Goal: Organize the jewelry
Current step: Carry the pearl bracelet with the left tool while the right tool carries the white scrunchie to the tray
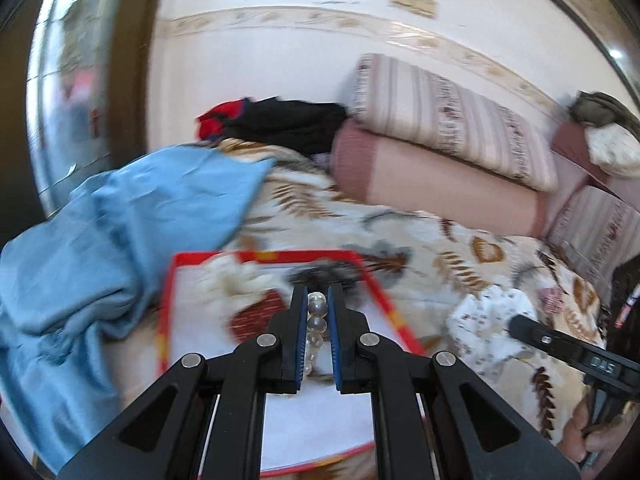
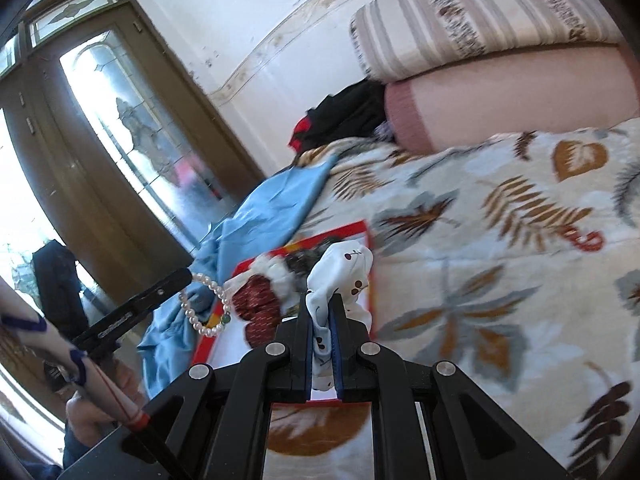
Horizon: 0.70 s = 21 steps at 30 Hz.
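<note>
My left gripper [image 1: 317, 294] is shut on a string of white pearls [image 1: 316, 322], held above a white tray with a red rim [image 1: 390, 304]. In the right wrist view the pearls [image 2: 202, 312] hang as a loop from the left gripper [image 2: 186, 279]. My right gripper [image 2: 322, 300] is shut on a white fabric scrunchie with a small cherry print [image 2: 344, 264], over the tray's [image 2: 362, 228] right side. The left wrist view shows that scrunchie [image 1: 490, 316] at the right gripper's tip [image 1: 516, 322]. A fluffy white scrunchie [image 1: 236, 276], a dark red one [image 1: 256, 316] and a black one [image 1: 324, 274] lie in the tray.
The tray rests on a leaf-patterned blanket [image 1: 440, 248] on a bed. A crumpled blue cloth [image 1: 120, 232] lies left of the tray. Pink and striped bolsters [image 1: 440, 152] and dark clothes [image 1: 288, 120] line the wall behind. A glass door [image 2: 132, 128] stands at the left.
</note>
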Available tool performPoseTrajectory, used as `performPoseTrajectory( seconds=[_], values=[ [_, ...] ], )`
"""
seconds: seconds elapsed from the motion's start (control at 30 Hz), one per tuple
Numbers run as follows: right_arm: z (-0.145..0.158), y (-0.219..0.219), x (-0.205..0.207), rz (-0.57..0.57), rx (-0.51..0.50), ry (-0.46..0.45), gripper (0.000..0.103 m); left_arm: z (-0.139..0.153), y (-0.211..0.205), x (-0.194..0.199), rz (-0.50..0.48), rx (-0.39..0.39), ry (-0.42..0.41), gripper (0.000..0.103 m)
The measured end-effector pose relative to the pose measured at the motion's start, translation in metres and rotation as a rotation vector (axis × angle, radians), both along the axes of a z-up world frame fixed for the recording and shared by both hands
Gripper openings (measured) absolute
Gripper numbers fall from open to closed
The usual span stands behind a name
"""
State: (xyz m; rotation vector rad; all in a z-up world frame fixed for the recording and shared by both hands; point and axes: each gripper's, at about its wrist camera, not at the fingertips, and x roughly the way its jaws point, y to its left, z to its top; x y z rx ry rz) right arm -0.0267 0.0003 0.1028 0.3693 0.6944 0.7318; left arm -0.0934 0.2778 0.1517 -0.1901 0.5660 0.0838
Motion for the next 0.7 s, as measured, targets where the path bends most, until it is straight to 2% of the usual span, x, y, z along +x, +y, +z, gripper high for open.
performPoseTrajectory(
  seconds=[0.17,0.33,0.5,0.7],
  values=[
    [-0.008,0.033,0.001,0.053,-0.001,0.014,0.009,-0.023,0.042,0.003,0.080,-0.041,0.067,0.010],
    [-0.023,0.062,0.010,0.078,-0.010,0.051,0.009,-0.045,0.056,0.017,0.089,-0.103,0.143,0.010],
    [-0.037,0.080,0.023,0.080,-0.011,0.094,0.009,-0.056,0.054,0.026,0.091,-0.089,0.186,0.010],
    [-0.050,0.088,0.031,0.060,-0.061,0.128,0.009,-0.066,0.049,0.034,0.092,-0.071,0.239,0.010]
  ],
)
